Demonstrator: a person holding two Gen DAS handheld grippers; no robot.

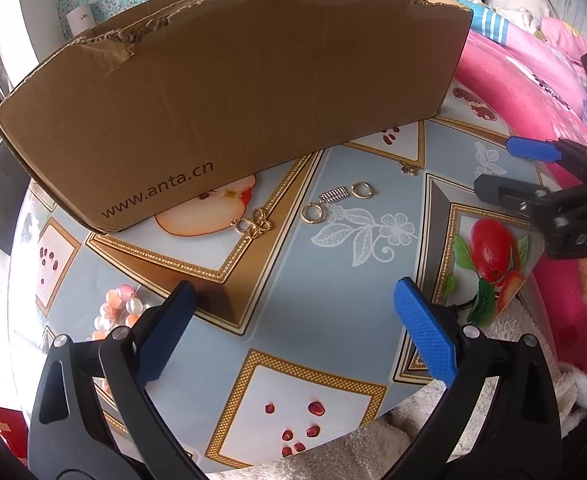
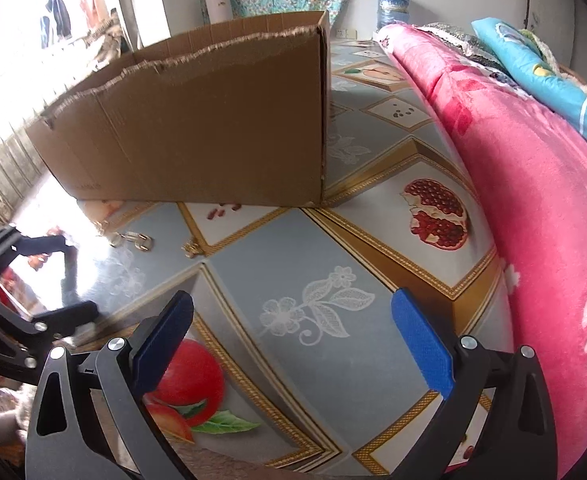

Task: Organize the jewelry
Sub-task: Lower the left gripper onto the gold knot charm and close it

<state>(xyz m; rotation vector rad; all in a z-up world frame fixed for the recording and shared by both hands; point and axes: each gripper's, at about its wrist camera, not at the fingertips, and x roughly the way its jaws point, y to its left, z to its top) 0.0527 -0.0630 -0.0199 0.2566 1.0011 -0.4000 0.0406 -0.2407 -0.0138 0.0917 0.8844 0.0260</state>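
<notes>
Both my left gripper and right gripper hover wide open and empty over the counter, where gold rings near the cardboard box are thin enough, I judge, to slip between closing fingers.

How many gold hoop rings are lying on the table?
2. One hoop lies beside the butterfly pendant; the other hoop lies right of the silver clasp. The box may hide more.
</notes>
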